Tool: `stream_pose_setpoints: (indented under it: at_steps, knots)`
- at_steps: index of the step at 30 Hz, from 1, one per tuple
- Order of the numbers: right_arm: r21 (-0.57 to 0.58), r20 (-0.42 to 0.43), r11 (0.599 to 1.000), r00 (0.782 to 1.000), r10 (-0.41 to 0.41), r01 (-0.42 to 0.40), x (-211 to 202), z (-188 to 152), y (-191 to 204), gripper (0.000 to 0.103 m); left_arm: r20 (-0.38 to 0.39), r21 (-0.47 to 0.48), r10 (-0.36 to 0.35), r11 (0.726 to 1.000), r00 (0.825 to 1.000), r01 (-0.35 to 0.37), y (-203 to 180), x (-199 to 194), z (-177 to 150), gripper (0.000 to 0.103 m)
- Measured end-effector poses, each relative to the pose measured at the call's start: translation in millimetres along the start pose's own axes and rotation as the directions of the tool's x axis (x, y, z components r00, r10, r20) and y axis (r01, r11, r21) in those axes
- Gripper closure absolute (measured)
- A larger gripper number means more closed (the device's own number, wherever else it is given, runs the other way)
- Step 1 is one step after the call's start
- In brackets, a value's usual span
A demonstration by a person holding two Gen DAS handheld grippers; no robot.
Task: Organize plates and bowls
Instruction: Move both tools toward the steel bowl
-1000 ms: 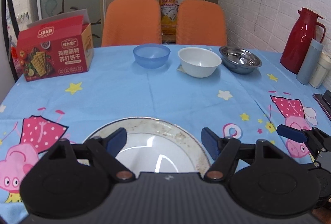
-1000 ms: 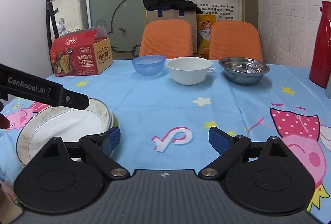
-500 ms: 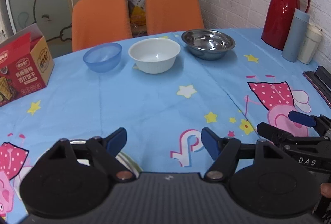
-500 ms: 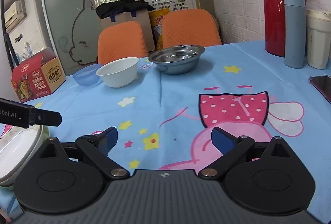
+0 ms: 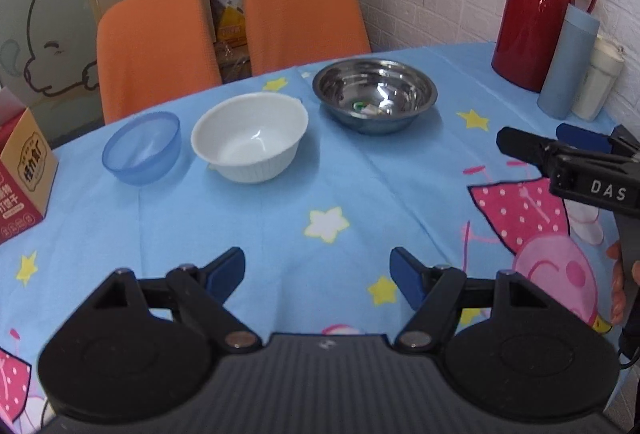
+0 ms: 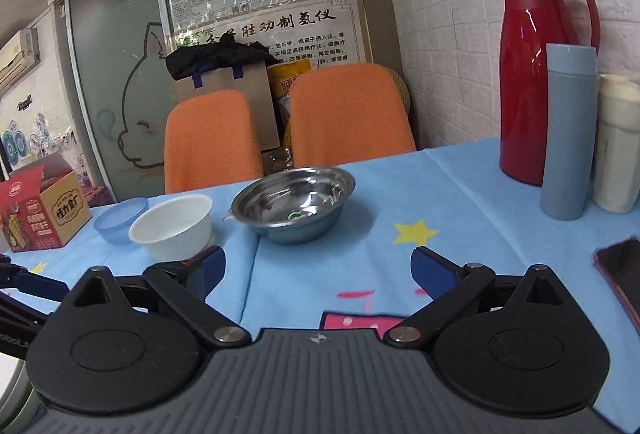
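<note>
Bowls in a row: blue plastic bowl (image 5: 141, 147), white bowl (image 5: 250, 135), steel bowl (image 5: 374, 95). Left gripper (image 5: 318, 276) and right gripper (image 6: 318, 268) both spread, empty, facing them. Likely next: nesting, needing a rim grasp.

Left gripper (image 5: 318, 276) and right gripper (image 6: 318, 272): black linkage arms carrying blue finger pads (image 5: 404, 280), silver pivot screws, ribbed grey body; white "DAS" lettering showing.
</note>
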State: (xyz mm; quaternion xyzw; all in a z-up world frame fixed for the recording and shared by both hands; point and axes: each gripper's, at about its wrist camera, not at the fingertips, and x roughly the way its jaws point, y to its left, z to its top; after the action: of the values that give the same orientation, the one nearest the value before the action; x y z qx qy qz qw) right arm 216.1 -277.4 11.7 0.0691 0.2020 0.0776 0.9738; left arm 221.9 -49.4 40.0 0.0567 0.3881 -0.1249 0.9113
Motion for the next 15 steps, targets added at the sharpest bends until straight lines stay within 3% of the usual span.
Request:
stream_pose_setpoints:
  at_steps: [10, 15]
  knots:
    - [0.021, -0.083, 1.0, 0.996, -0.01, 0.012, 76.7, 33.4, -8.0, 0.0, 0.125, -0.068, -0.114, 0.99, 0.986, 0.123, 11.2, 54.2, 106.5, 0.031]
    - [0.004, -0.177, 1.0, 0.984, -0.029, 0.03, 119.1, 32.6, -7.3, 0.0, 0.074, -0.023, -0.082, 0.996, 0.994, 0.084, 1.4, 111.8, 145.5, 0.031]
